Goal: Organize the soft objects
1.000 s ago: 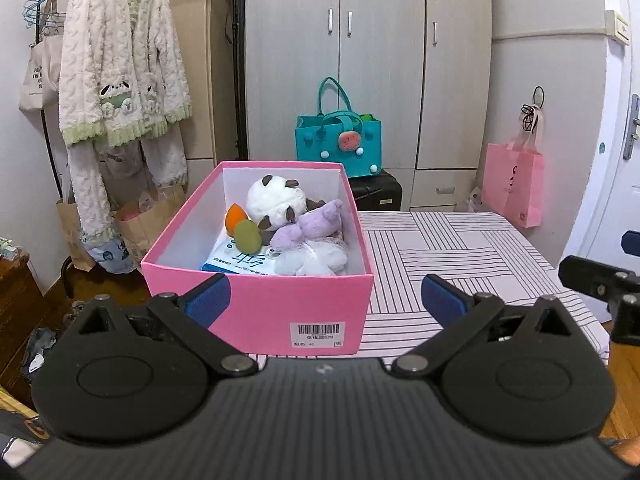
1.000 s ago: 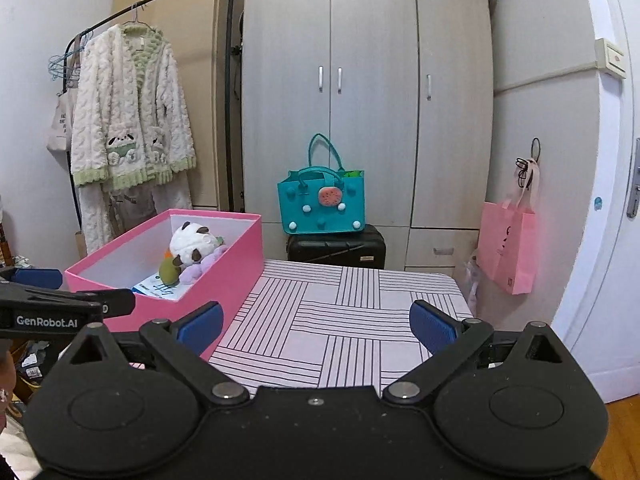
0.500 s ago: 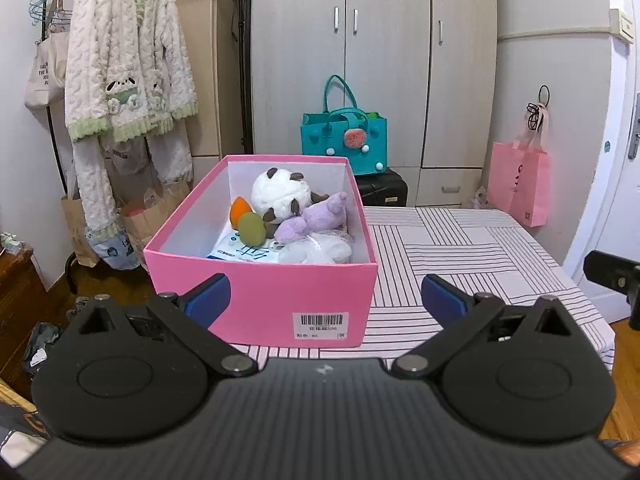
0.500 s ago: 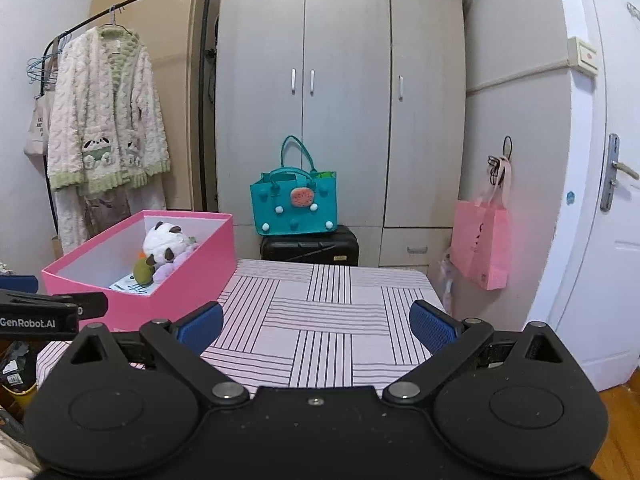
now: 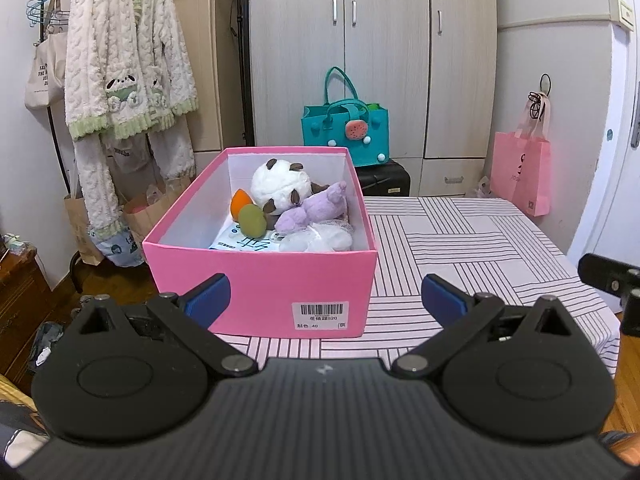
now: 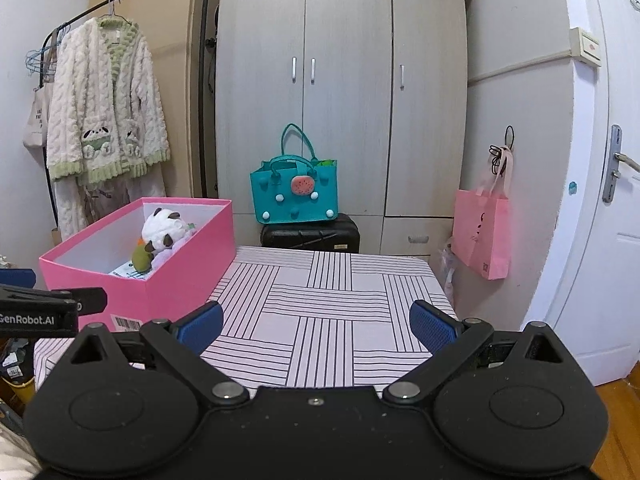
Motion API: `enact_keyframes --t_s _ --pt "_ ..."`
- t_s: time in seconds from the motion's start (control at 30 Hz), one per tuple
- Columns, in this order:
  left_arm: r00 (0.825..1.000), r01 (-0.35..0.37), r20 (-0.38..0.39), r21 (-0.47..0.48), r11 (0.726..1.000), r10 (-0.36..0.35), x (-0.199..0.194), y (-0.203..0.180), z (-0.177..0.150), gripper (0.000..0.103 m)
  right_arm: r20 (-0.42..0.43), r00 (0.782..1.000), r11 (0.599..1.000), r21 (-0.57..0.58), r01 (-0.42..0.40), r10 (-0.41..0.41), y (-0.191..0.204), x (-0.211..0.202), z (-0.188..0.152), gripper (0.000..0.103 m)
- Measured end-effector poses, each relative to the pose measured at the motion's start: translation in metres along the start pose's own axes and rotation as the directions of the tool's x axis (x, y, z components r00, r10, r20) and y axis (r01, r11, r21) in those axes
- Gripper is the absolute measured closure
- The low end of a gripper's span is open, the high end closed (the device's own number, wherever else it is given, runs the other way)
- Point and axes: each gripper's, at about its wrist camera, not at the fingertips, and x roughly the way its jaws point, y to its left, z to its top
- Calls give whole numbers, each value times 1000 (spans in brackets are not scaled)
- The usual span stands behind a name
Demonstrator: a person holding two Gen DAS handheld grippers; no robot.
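Observation:
A pink box (image 5: 260,280) stands on the striped table (image 5: 460,240). In it lie a white panda plush (image 5: 280,184), a purple plush (image 5: 316,212), an orange sponge (image 5: 241,201), a green sponge (image 5: 252,220), a white mesh puff (image 5: 320,238) and a tissue pack (image 5: 236,242). My left gripper (image 5: 324,300) is open and empty, just in front of the box. My right gripper (image 6: 316,324) is open and empty over the table's near edge, right of the box (image 6: 160,276). The panda plush (image 6: 164,228) shows there too.
A teal bag (image 6: 296,192) sits on a black suitcase (image 6: 310,236) before the wardrobe (image 6: 344,80). A pink bag (image 6: 482,232) hangs at the right by a door (image 6: 612,240). A fluffy robe (image 5: 124,60) hangs on a rack at the left.
Both grippers have drawn back and shifted a little; the views swayed sideways. The box and its contents have not moved. Both grippers stay open.

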Motion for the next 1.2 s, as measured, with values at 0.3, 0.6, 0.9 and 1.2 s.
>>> enact_keyframes --t_s 0.3,0.6,0.9,1.2 --pt "1000 -24 9 1 1000 24 1 -1 -1 0 -1 1000 1000 2 -15 15 0 0 -5 2" --pt "999 -31 23 2 1000 31 1 -1 -4 0 11 1000 1000 5 4 -4 1 2 -8 2" --pt "998 -37 50 9 999 37 -2 -3 -6 0 42 998 998 -26 55 -54 5 1 -10 2" --pt "996 -47 73 13 999 46 -4 -3 -6 0 64 997 997 -58 56 -52 11 -2 -11 2"
